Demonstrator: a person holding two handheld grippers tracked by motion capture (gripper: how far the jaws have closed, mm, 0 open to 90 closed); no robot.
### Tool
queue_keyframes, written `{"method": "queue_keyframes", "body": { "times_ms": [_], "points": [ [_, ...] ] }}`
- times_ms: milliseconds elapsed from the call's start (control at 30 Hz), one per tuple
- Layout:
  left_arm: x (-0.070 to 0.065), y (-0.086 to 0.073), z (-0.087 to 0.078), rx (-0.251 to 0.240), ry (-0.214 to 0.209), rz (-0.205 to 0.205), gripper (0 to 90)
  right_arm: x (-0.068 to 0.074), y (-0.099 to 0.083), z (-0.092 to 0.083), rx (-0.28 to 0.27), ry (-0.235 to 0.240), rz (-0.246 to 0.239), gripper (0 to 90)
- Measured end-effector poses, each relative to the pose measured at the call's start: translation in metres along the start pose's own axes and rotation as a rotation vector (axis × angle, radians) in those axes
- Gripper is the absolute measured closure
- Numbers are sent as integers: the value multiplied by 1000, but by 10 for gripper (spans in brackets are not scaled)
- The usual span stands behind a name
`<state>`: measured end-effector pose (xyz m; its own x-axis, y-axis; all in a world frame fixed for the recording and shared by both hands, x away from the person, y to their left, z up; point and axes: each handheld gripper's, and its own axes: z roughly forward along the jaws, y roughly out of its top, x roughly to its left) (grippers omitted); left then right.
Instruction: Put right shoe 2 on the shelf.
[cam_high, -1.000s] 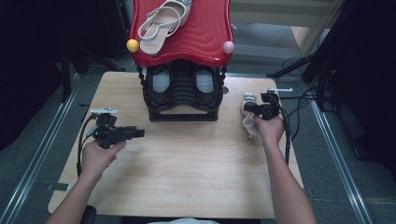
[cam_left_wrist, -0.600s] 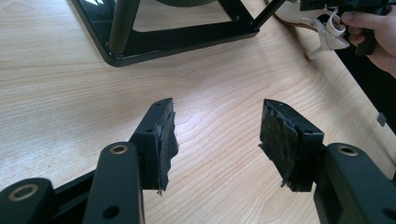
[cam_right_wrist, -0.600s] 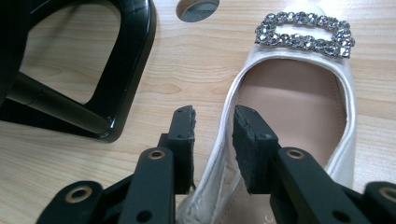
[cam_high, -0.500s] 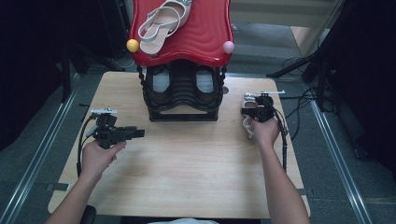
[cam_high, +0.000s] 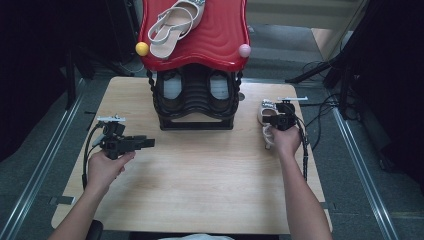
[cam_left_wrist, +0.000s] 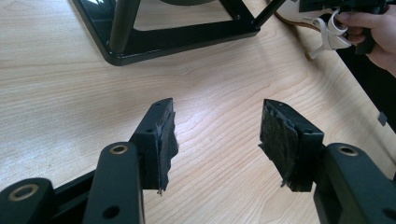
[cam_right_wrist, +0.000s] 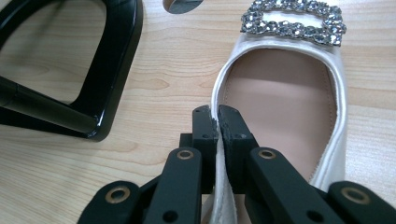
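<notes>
item: white shoe (cam_right_wrist: 280, 98) with jewelled buckle (cam_right_wrist: 294, 21), flat on the worktop (cam_high: 200, 175) right of the black shoe rack (cam_high: 196, 102). my right claw (cam_right_wrist: 217, 122) has just been closing and now pinches its side wall. rack's lower shelf holds a dark pair (cam_high: 192, 87); its red top (cam_high: 220, 35) carries a pale sandal (cam_high: 172, 25). my left claw (cam_left_wrist: 217, 133) gapes wide, empty.

Pinched in the right claw (cam_right_wrist: 217, 122), the white shoe (cam_right_wrist: 280, 88) looks smooth leather with a sparkly rhinestone buckle (cam_right_wrist: 294, 21); beneath it, matt pale wood worktop (cam_right_wrist: 168, 70); beside it, a glossy black rack (cam_right_wrist: 112, 60).
</notes>
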<state>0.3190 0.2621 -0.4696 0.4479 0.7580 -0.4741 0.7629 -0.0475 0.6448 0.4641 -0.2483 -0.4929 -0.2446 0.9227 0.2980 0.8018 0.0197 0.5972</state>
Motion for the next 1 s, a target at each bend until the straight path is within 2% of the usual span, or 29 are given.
{"method": "queue_keyframes", "body": {
  "times_ms": [133, 167, 233, 300, 500, 700, 900, 1000],
  "points": [
    [-1, 0, 0, -4, 0, -1, 453, -1, 1, -2, 2, 5, 11, 884],
    [-1, 0, 0, -4, 0, -1, 453, -2, 1, -2, -3, -2, -1, 885],
    [-1, 0, 0, -2, -1, -1, 453, -2, 1, -4, 3, 2, 13, 885],
    [-1, 0, 0, 6, -2, 1, 453, -4, 2, -5, -10, 8, 0, 885],
    [0, 0, 0, 5, -2, 2, 453, -7, 8, -11, -21, 28, 22, 887],
    [-1, 0, 0, 5, -1, 3, 453, -10, 14, -19, -53, 65, 63, 887],
    [0, 0, 0, 5, -1, 0, 453, -12, 18, -25, -52, 89, 111, 888],
    [0, 0, 0, 5, -2, -1, 453, -13, 19, -29, -69, 130, 139, 888]
  ]
}}
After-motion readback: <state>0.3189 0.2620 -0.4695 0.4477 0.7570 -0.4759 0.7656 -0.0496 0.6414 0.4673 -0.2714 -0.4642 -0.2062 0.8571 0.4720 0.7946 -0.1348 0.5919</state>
